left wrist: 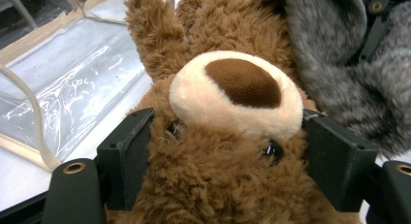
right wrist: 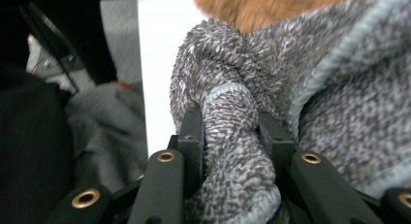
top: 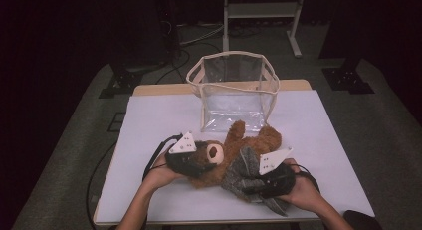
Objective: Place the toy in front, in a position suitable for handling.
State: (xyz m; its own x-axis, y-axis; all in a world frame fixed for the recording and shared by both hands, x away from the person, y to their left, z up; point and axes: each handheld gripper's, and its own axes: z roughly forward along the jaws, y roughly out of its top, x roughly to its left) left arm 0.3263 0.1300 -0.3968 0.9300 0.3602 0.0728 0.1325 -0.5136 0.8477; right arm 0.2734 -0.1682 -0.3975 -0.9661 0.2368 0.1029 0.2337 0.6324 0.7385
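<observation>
A dark room surrounds the white worktop (top: 149, 120), where a brown teddy bear (top: 249, 140) lies on its back just in front of a clear plastic bag (top: 234, 85) that stands open. The left gripper (left wrist: 225, 146) has its jaws clamped on either side of the bear's head. The right gripper (right wrist: 230, 132) has its jaws pinched on a fold of the bear's grey knitted garment (right wrist: 315, 88).

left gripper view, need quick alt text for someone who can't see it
A brown teddy bear's head sits gripped between the left gripper's two black fingers, its cream snout facing the camera. A grey fuzzy garment lies at upper right, and a clear plastic bag at left on the white table.
</observation>
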